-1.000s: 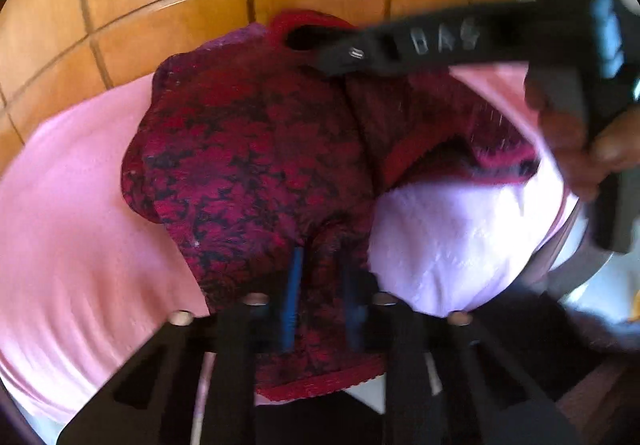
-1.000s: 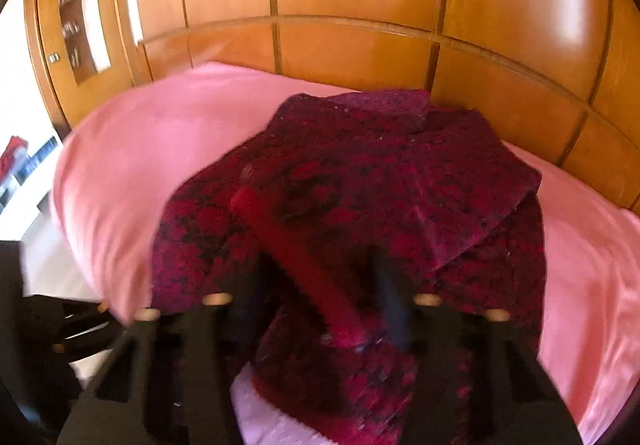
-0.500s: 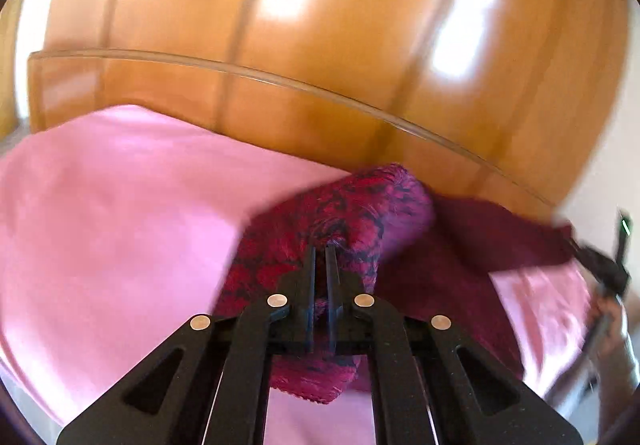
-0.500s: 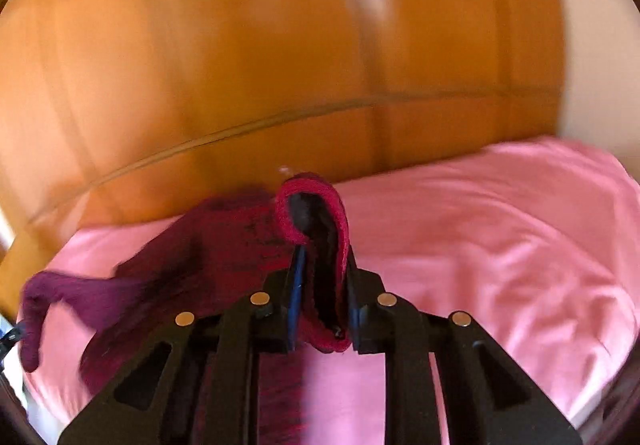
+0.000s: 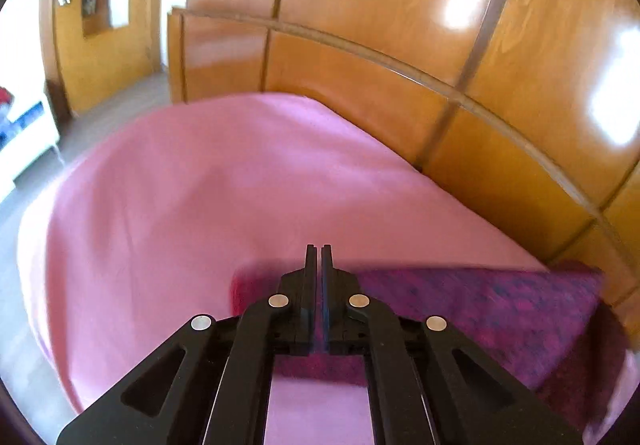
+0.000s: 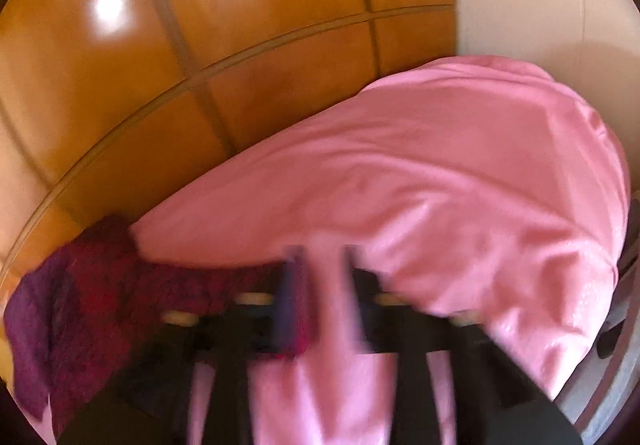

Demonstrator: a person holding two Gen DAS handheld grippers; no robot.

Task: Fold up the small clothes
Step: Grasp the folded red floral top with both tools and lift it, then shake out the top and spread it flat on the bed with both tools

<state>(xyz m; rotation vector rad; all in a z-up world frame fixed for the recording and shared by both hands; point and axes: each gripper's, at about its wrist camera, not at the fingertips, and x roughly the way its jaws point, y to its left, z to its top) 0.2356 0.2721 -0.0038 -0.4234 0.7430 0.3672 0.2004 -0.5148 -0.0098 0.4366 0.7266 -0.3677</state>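
The jaws of the left gripper (image 5: 319, 249) are clenched almost together, with only a hairline slit between the two black fingers. Dark red cloth shows in the slit lower down, near the base of the fingers, so the gripper is pinching an edge of the garment (image 5: 488, 309). The jaws of the right gripper (image 6: 322, 257) stand apart and have just been opening. The view is blurred, but pink sheet shows through the gap between its fingers, and a bit of red cloth sits against the inner side of the left-hand finger; whether that finger is pressing it cannot be told.

The garment is a small piece of maroon clothing with a darker mottled pattern. It lies spread in a flat strip across the near part of the bed (image 5: 208, 185), which is covered with a pink sheet. In the left wrist view the cloth stretches from the gripper toward the right edge; in the right wrist view it trails from the gripper toward the left edge (image 6: 92, 285). A glossy wooden headboard (image 5: 400, 45) with panel grooves rises behind the bed.
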